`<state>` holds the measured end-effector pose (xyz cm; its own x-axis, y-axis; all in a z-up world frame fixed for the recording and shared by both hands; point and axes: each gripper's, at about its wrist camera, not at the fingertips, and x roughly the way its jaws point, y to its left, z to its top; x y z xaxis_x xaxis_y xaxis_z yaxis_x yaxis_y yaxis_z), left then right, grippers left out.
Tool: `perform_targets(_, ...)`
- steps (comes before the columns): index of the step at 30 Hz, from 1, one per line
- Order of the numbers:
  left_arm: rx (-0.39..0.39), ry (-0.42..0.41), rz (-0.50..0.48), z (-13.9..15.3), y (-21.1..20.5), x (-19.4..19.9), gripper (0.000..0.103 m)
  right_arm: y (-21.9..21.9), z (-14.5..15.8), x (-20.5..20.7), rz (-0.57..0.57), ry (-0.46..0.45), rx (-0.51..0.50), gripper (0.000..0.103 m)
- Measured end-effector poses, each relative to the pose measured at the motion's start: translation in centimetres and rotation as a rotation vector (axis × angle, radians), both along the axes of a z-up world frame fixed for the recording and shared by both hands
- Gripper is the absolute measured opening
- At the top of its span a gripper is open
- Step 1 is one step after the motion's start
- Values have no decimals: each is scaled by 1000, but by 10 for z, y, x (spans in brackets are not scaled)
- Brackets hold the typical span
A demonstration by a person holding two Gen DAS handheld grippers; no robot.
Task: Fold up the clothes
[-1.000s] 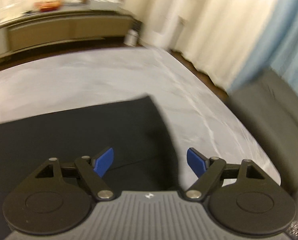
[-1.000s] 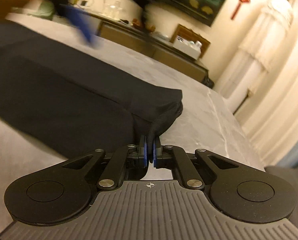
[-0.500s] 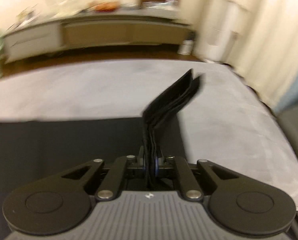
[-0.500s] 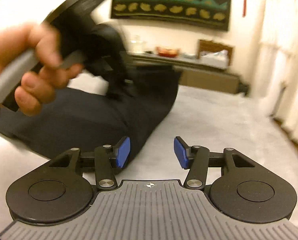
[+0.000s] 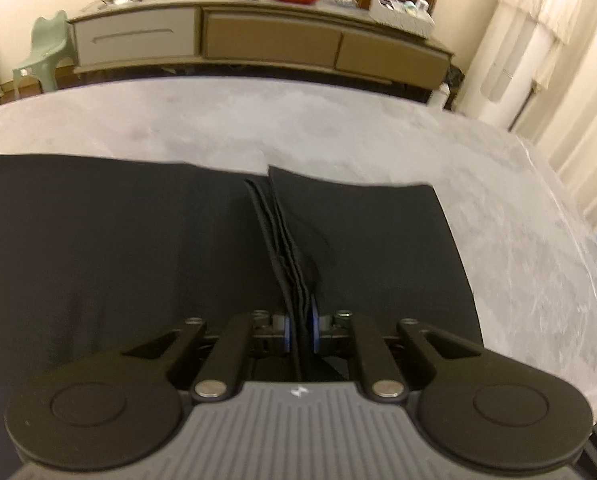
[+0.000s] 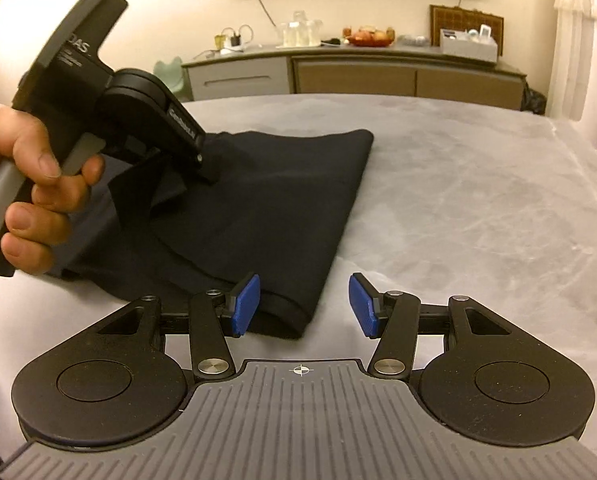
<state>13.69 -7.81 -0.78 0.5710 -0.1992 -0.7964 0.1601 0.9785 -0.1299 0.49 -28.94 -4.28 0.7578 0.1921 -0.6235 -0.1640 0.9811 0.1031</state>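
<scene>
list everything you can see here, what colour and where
garment: 1, black, folded on the grey surface
surface: 1, grey, under the garment
sideboard: 1, grey and tan, along the far wall, cluttered on top
chair: 1, pale green, left of the sideboard
curtains: cream, far right
hand: 1, holding the left gripper's handle
left gripper: black, blue fingers shut on a bunch of the garment
right gripper: black, blue fingers open by the garment's near corner

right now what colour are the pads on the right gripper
Blue, on black linkage arms. The right wrist view shows the pads best, spread open on the right gripper.
</scene>
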Motion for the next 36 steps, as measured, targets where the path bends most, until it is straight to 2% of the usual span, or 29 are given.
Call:
perform_targets(4,40,-10,38,-1,14,0,12,14,-1,4,6,12,1,57)
perform_targets(6,60,-15,58,-2,20,0,27,21,0,6,9,13,-5,62)
perform_targets(8,80,-20,77,-2,27,0,37,28,2,8,11,15,-10,65)
perform_targets(10,85,-44,90,1,33,-4,38,35,4,11,14,17,-15,66)
perform_targets(11,75,-72,92,6,36,-10,42,38,4,12,15,18,-18,67)
perform_targets(13,89,-62,39,2,32,-15,44,41,2,15,2,29,-20,68)
perform_targets(14,125,-50,17,-4,28,-15,44,41,0,17,-7,38,-20,68)
perform_targets(16,218,-23,-22,-17,21,-11,59,41,-9,22,-21,49,-33,69)
perform_targets(17,227,-26,-20,-16,19,-9,58,42,-13,24,-25,43,-50,68)
perform_targets(18,222,-36,-10,-11,18,-8,52,42,-14,24,-22,34,-67,60)
perform_targets(19,218,-45,0,-6,18,-6,53,43,-13,24,-17,23,-80,54)
perform_targets(20,201,-52,-28,0,10,-5,57,44,-12,23,-12,13,-90,31)
perform_targets(21,180,-57,-70,6,-1,-4,62,46,-10,21,-6,-7,-118,13)
perform_targets(22,159,-63,-112,12,-12,-2,63,50,-7,17,7,-44,-160,12)
perform_targets(25,96,-80,-239,29,-46,2,83,62,-4,7,41,-118,-260,8)
perform_targets(26,117,-68,-284,25,-61,4,91,66,-4,5,51,-132,-280,7)
perform_targets(27,154,-50,-331,17,-77,7,91,69,-5,3,59,-147,-301,7)
perform_targets(28,192,-31,-378,8,-94,9,91,73,-6,1,69,-162,-320,7)
perform_targets(29,229,-13,-425,0,-110,12,86,76,-6,-1,79,-178,-338,7)
perform_targets(30,267,6,-471,-8,-127,14,54,79,-7,-3,87,-192,-353,6)
perform_targets(31,319,21,-489,-18,-135,19,32,80,-7,-4,94,-199,-359,6)
perform_targets(32,377,34,-494,-28,-139,23,15,81,-7,-5,100,-203,-359,6)
perform_targets(33,372,28,-485,-26,-134,27,10,82,-7,-6,107,-206,-359,6)
perform_targets(35,310,-8,-444,-9,-107,32,10,80,-4,-9,113,-214,-336,8)
perform_targets(36,278,-33,-414,6,-86,33,10,79,-2,-10,115,-218,-321,17)
